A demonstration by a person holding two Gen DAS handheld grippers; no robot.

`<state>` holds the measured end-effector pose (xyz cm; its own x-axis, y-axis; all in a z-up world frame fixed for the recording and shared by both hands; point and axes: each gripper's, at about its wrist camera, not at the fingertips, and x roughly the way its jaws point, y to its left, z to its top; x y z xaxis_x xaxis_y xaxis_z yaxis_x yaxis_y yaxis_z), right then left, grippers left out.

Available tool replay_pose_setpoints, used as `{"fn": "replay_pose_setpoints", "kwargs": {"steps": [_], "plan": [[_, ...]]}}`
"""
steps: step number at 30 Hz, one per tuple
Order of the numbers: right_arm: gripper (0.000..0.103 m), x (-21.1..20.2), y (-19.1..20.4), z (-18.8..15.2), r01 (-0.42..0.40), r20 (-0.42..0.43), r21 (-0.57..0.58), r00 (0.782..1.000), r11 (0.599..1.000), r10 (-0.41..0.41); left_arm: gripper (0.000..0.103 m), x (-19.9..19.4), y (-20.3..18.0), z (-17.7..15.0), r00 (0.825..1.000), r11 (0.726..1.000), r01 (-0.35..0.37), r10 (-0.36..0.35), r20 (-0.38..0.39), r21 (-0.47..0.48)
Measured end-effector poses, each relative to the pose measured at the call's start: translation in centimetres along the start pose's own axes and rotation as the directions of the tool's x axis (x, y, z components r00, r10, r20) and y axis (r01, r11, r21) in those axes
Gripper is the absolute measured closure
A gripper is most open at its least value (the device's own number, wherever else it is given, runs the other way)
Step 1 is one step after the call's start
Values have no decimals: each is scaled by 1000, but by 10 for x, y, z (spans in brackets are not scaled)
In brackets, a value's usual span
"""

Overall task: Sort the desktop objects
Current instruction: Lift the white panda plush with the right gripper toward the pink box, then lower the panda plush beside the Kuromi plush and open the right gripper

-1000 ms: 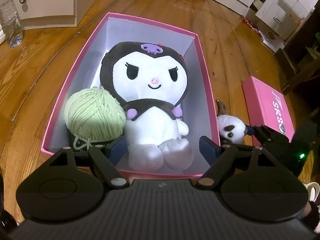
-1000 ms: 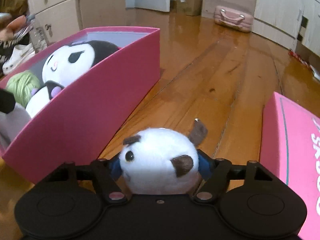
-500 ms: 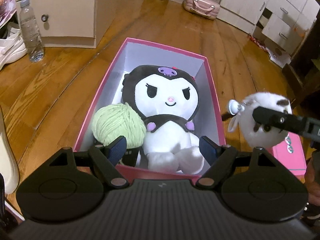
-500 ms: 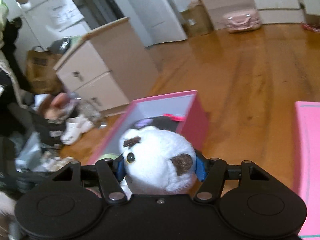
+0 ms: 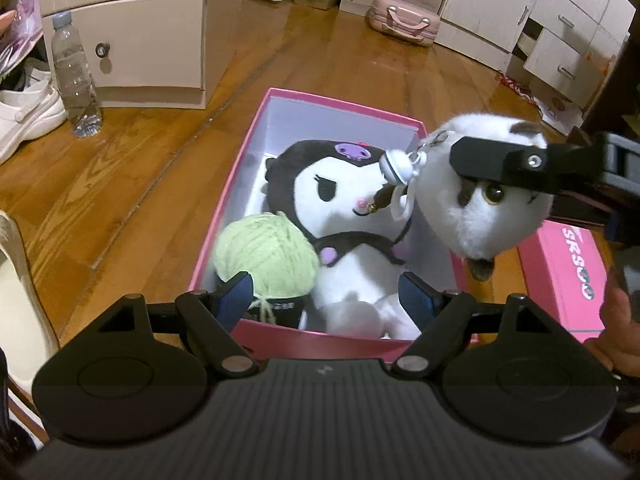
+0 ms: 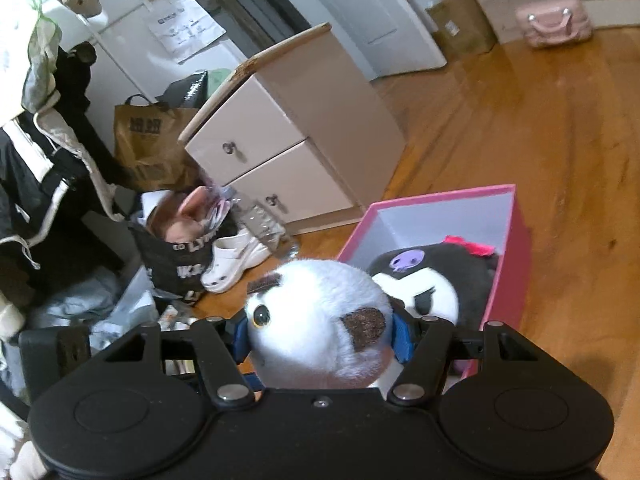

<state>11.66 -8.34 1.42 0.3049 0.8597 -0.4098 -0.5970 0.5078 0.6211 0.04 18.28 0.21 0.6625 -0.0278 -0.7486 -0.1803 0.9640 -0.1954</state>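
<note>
An open pink box [image 5: 236,168] stands on the wooden floor. In it lie a black-and-white plush doll [image 5: 344,216] and a green yarn ball [image 5: 264,252]. My right gripper [image 6: 320,334] is shut on a small round white plush toy [image 6: 316,320] with brown patches and a keychain bell [image 5: 396,166]. It holds the toy in the air over the box's right side [image 5: 480,208]. My left gripper [image 5: 326,296] is open and empty above the box's near end.
A pink box lid [image 5: 568,276] lies right of the box. A drawer cabinet [image 5: 136,36], a water bottle [image 5: 74,80] and a white shoe [image 5: 24,112] stand at the left. A pink case [image 5: 402,26] and white cabinets [image 5: 540,20] are at the back.
My right gripper has lifted the small white plush off the floor and carried it left, over the box. My left gripper has drawn back and up, still open.
</note>
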Motion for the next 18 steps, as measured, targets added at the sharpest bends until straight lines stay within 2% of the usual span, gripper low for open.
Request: {"fn": "replay_pose_setpoints", "kwargs": {"steps": [3,5,10,15,18], "plan": [[33,14,-9,0,29,-26,19,999,999,-28,23,-1,2,1,1000,1000,-4,4,6,-3],[32,24,-7,0,85,-74,-7,994,996,-85,23,-1,3,0,1000,1000,-8,8,8,-4],[25,38,8,-6,259,-136,-153,950,954,-280,23,2,1,-2,1000,1000,-3,3,-5,-3],[25,35,2,-7,246,-184,-107,947,963,-263,23,3,0,-4,1000,1000,4,-4,-13,-8],[25,28,2,-7,256,-173,-104,947,961,-271,23,4,0,-5,1000,1000,4,-4,-20,-11]]}}
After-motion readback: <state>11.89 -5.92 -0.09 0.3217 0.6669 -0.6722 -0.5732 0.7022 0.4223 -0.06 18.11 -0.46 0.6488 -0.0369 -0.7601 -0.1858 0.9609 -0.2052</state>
